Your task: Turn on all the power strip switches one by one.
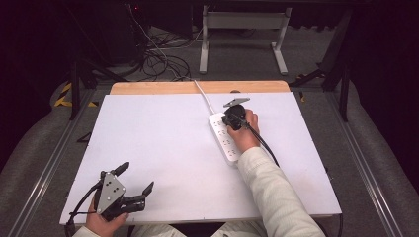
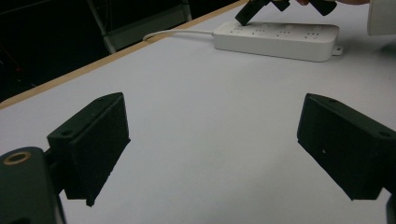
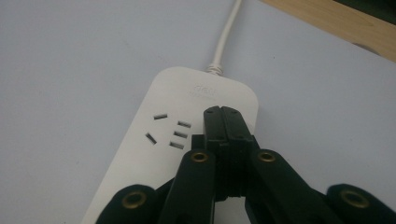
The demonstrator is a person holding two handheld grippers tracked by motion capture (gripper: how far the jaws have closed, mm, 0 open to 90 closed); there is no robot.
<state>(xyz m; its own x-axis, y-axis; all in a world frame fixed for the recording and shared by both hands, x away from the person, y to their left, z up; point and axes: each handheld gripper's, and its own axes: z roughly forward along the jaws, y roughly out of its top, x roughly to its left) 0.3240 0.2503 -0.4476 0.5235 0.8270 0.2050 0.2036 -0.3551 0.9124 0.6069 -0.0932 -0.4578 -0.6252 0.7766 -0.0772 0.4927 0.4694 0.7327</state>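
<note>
1. White sheeting covers the counter [image 1: 168,148], with a strip of bare wood along its far edge; beyond it lie a dark floor, tangled cables [image 1: 158,59] and a grey metal stand [image 1: 242,29].
2. At the near left corner, the left gripper [image 1: 134,177] is held in a hand [image 1: 106,222] low over the counter, its jaws spread wide with nothing between them. In the left gripper view only bare white surface lies between the two black jaws.
3. Right of centre lies a white power strip [image 1: 225,143], running from near to far, its white cord [image 1: 203,96] leading off toward the wooden edge.
4. The right gripper [image 3: 223,114] is over the far end of the strip, held by a hand [image 1: 244,131] in a pale sleeve [image 1: 274,197]. Its jaws are pressed together, tips at the strip's top face just beside a group of socket slots [image 3: 170,130]; whether they touch it, I cannot tell.
</note>
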